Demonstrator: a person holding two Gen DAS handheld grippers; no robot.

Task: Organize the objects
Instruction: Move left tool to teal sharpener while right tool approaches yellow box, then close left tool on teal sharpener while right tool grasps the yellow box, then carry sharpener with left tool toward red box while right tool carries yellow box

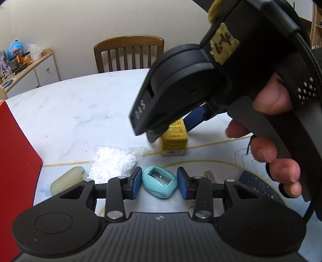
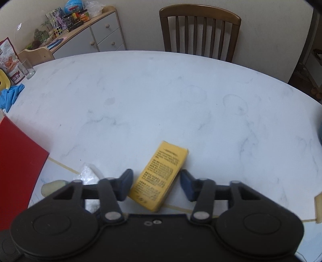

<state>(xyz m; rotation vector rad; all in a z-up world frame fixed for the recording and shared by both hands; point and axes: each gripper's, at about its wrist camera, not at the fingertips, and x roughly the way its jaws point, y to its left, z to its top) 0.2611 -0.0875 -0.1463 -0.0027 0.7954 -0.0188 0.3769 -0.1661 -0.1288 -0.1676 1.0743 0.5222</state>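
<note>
left gripper (image 1: 160, 184): your pads touch the teal sharpener (image 1: 160, 182), lower centre.
right gripper (image 2: 156, 184): narrow, straddling the yellow box (image 2: 159, 179); contact unclear.
risk: box sits skewed, may twist out if you lift.

White marble-veined table (image 2: 161, 96), oval edge, faint ring marks on the surface. Wooden slat-back chair (image 2: 200, 30) pushed in at the far side. Grey sideboard (image 2: 104, 34) with round knobs against the wall at far left, its top crowded: blue globe (image 2: 73, 7), small boxes, a puzzle cube. At the table's left edge: clear drinking glass (image 2: 28, 69), printed snack bag (image 2: 10, 60) behind it, crumpled blue cloth (image 2: 10, 95).
</note>
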